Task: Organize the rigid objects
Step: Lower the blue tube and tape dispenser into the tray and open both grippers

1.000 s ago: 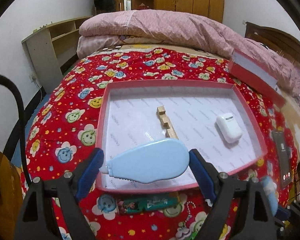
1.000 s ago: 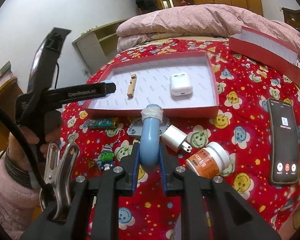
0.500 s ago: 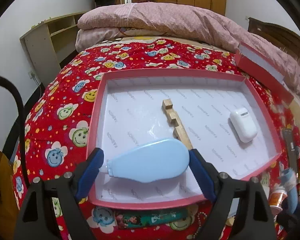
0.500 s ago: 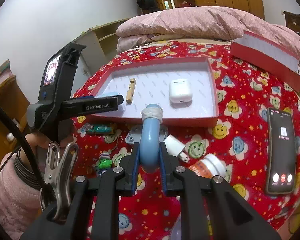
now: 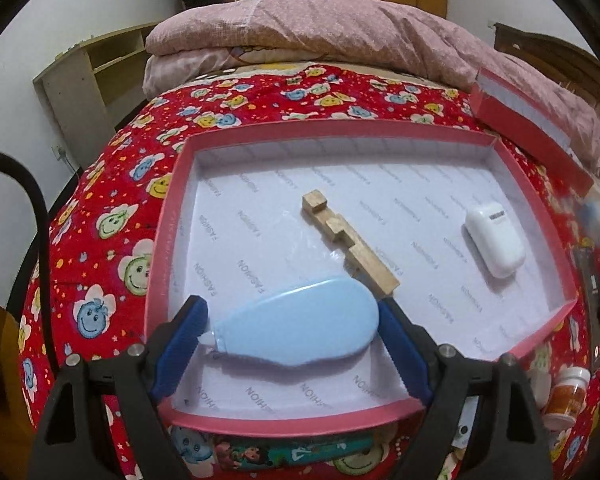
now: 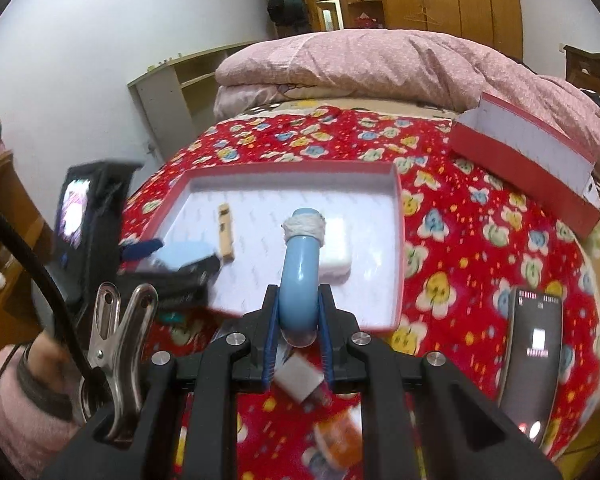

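Note:
My left gripper (image 5: 292, 330) is shut on a light blue correction tape dispenser (image 5: 300, 330) and holds it over the near left part of the red tray (image 5: 168, 216). In the tray lie a notched wooden block (image 5: 350, 250) and a white earbud case (image 5: 496, 242). My right gripper (image 6: 298, 314) is shut on a curved blue tube (image 6: 300, 280) with a white taped end, held above the tray's (image 6: 398, 240) near edge. The left gripper with the dispenser (image 6: 188, 254) shows at the left of the right wrist view.
A red box lid (image 6: 528, 160) lies at the back right against the pink quilt. On the red bedspread lie a phone (image 6: 534, 344), a white charger plug (image 6: 300, 378), an orange pill bottle (image 5: 568, 396) and a green cartoon strip (image 5: 284, 454).
My left gripper has moved forward with the dispenser, from the tray's front edge to over its floor. My right gripper has lifted the blue tube and moved it toward the tray.

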